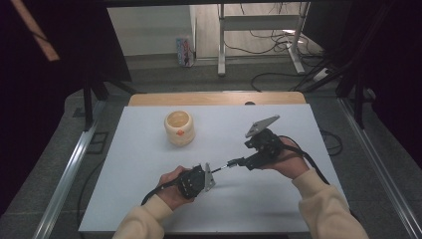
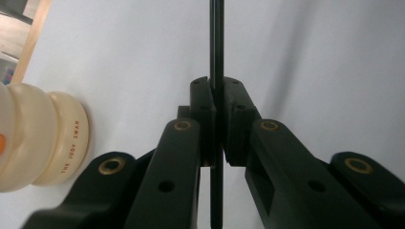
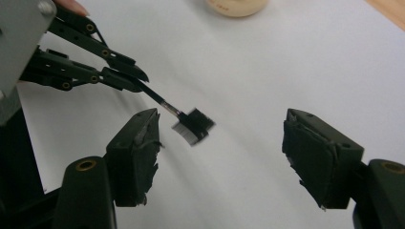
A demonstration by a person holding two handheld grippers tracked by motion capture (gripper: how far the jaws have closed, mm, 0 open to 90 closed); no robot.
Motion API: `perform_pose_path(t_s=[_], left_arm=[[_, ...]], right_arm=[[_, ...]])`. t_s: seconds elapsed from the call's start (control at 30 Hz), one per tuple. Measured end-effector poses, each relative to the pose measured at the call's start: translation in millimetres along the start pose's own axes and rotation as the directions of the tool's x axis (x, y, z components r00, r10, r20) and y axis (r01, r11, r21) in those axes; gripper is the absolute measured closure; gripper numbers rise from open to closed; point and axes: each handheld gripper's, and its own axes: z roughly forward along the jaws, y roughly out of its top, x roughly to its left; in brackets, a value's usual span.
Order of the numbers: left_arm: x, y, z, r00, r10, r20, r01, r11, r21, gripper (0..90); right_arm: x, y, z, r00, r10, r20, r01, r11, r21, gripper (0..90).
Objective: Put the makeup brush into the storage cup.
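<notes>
My left gripper (image 1: 215,171) (image 2: 217,95) is shut on the thin black handle of a small brush (image 2: 217,38), low over the white table. In the right gripper view the brush (image 3: 193,125) sticks out of the left gripper (image 3: 129,76), with a silver collar and a flat black head. My right gripper (image 1: 240,163) (image 3: 222,119) faces it from the right, open wide. The brush head hangs near its left pad (image 3: 138,143), apart from both pads. A cream ribbed cup (image 1: 179,127) (image 2: 43,138) with an orange mark stands farther back on the left.
The white table top (image 1: 149,199) has a wooden strip (image 1: 214,98) along its far edge. Metal rails run down both sides. Beyond the table are desk legs and cables on the floor.
</notes>
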Motion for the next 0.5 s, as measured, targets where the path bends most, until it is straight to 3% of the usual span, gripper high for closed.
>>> perform_pose_path(t_s=[0.1,0.37,0.47,0.5], left_arm=[[3.0,-1.6,-0.7,0.9998,-0.013,0.014,0.013,0.9999,-0.002,85.7],[9.9,-6.0,-3.3,0.9967,-0.071,0.04,0.072,0.9971,-0.023,85.7],[13.3,-9.1,-4.3,0.9919,-0.112,0.06,0.115,0.9922,-0.048,85.7],[13.3,-10.2,-3.8,0.9878,-0.14,0.068,0.145,0.9873,-0.065,85.7]], right_arm=[[-3.0,-12.6,-5.1,0.9991,0.043,0.004,-0.043,0.999,-0.031,28.6],[-2.5,-40.7,-11.1,0.9953,0.095,0.021,-0.093,0.993,-0.066,27.9],[-1.8,-50.4,-9.1,0.9945,0.104,0.016,-0.102,0.992,-0.068,27.9],[-1.3,-53.5,-7.9,0.9941,0.107,0.017,-0.106,0.992,-0.064,27.8]])
